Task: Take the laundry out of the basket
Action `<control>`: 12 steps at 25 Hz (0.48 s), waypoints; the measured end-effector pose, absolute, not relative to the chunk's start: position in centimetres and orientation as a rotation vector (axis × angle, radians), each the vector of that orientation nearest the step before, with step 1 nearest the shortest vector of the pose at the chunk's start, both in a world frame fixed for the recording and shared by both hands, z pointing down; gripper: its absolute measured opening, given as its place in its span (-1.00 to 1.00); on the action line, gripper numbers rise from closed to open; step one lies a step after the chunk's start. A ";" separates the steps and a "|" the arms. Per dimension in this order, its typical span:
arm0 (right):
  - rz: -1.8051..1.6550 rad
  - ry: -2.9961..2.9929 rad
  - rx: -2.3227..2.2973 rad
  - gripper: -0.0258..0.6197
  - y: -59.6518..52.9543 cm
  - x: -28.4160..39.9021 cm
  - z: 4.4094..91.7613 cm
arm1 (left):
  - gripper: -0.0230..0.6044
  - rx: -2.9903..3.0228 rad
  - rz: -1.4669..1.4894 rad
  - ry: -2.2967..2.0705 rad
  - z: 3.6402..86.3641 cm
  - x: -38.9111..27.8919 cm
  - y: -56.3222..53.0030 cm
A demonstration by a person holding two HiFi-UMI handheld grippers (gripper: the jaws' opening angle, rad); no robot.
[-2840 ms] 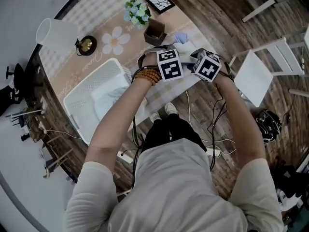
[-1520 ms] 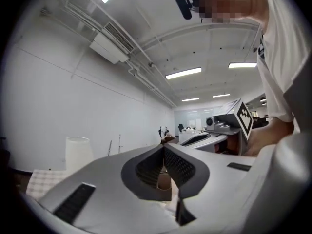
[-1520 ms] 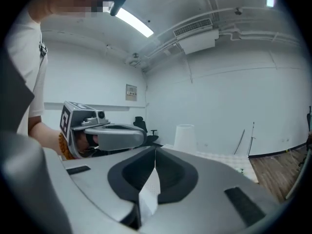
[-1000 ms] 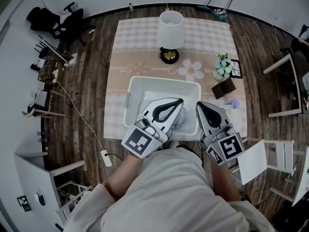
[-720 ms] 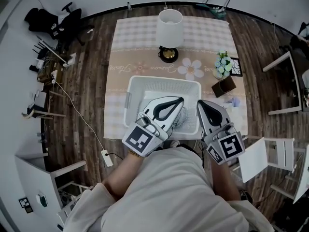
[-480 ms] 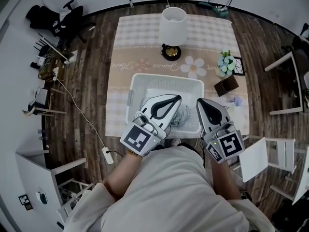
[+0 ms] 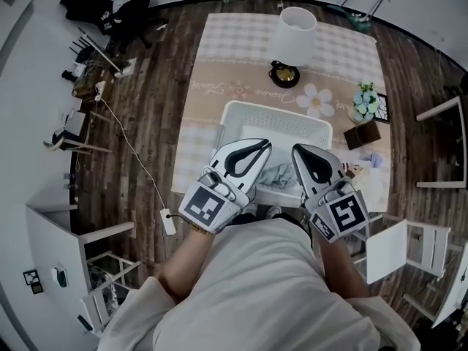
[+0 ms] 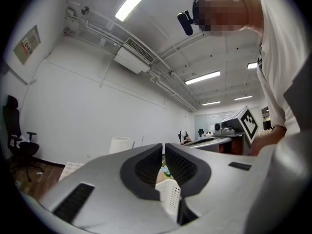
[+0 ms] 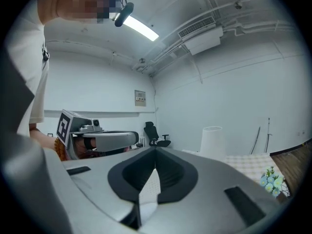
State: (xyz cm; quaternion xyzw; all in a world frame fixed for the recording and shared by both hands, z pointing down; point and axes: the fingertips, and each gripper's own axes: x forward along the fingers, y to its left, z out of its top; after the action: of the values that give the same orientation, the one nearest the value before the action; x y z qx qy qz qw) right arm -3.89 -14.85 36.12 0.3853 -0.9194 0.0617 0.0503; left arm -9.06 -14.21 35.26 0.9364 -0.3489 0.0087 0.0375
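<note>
A white lattice laundry basket [image 7: 235,115] stands on the table's near half, with grey-blue laundry [image 7: 278,175] lying in its near part. Both grippers hover above the basket's near edge, pointing away from me. My left gripper [image 7: 266,144] is over the near left of the basket. Its jaws are opening, with a thin slit between the tips and nothing in it. In the left gripper view the left gripper [image 8: 164,147] frames a piece of basket wall [image 8: 169,199]. The right gripper [image 7: 297,151] is shut and empty, and in its own view the right gripper [image 9: 155,152] has its tips meeting.
A white lamp [image 7: 296,26] stands at the table's far side. A flower pot [image 7: 363,101], a picture frame [image 7: 382,108] and a brown box [image 7: 362,134] sit at the right. Pale cloths [image 7: 371,181] lie right of the basket. A white chair [image 7: 398,247] stands near right.
The head view has swung, so the table sits further right. Both grippers stay over the basket's near edge, the left one drawn slightly nearer the right.
</note>
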 end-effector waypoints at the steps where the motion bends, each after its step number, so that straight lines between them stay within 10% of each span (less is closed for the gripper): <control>1: 0.189 -2.794 1.162 -0.88 -14.9 -4.2 36.3 | -0.79 2.875 0.026 -1.058 35.4 -9.3 -14.2; 4: 0.164 -2.772 1.123 -0.74 -15.2 -4.9 37.0 | -0.51 2.894 0.024 -0.988 35.4 -9.5 -14.3; 6: 0.143 -2.754 1.104 -0.21 -15.3 -5.0 37.3 | -0.37 2.915 0.038 -0.942 35.5 -9.4 -14.3; 12: 0.113 -2.689 1.049 -0.20 -15.7 -4.6 38.6 | -0.31 2.946 0.180 -0.855 37.1 -8.7 -14.6</control>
State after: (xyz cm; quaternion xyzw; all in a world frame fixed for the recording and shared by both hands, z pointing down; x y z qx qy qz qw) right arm -4.59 -15.67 38.57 0.3601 -0.9236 0.0387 0.1260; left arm -8.71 -14.57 37.14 0.9582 -0.2780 0.0585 0.0346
